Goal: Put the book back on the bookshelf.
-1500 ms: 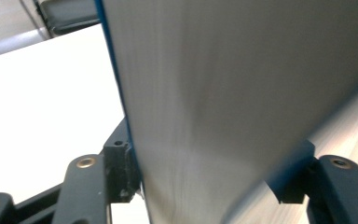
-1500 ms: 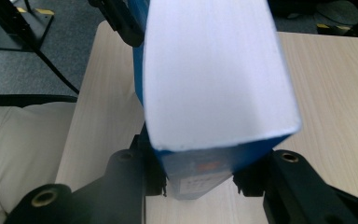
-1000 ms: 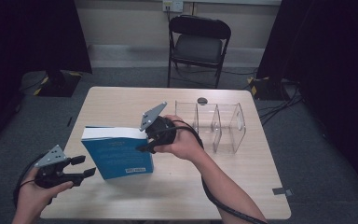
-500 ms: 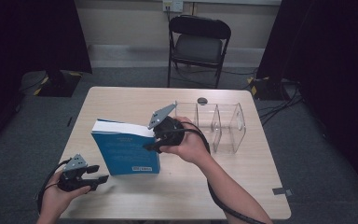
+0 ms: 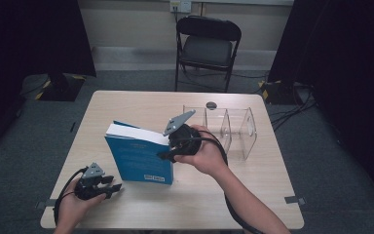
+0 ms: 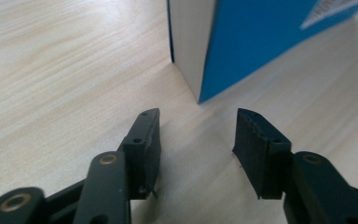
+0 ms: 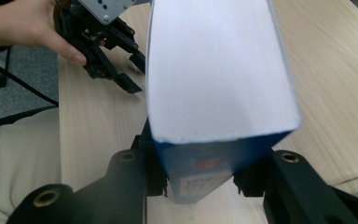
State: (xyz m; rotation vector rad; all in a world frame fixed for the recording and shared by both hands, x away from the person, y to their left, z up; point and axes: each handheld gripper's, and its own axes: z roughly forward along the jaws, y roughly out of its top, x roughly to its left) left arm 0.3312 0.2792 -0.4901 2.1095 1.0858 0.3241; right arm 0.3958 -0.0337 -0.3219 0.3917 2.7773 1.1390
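While the right tongs (image 7: 200,179) clamp the thick blue-covered book (image 5: 141,158) by its spine to stand it upright on the pale wooden worktop (image 5: 224,195), the left tongs (image 6: 198,140), which have just been closing, hold nothing, gaping near its lower corner.

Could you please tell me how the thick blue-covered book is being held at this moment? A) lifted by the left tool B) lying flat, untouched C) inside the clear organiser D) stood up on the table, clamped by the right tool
D: the right tool clamps the thick blue-covered book at its spine, standing on the light wooden table.
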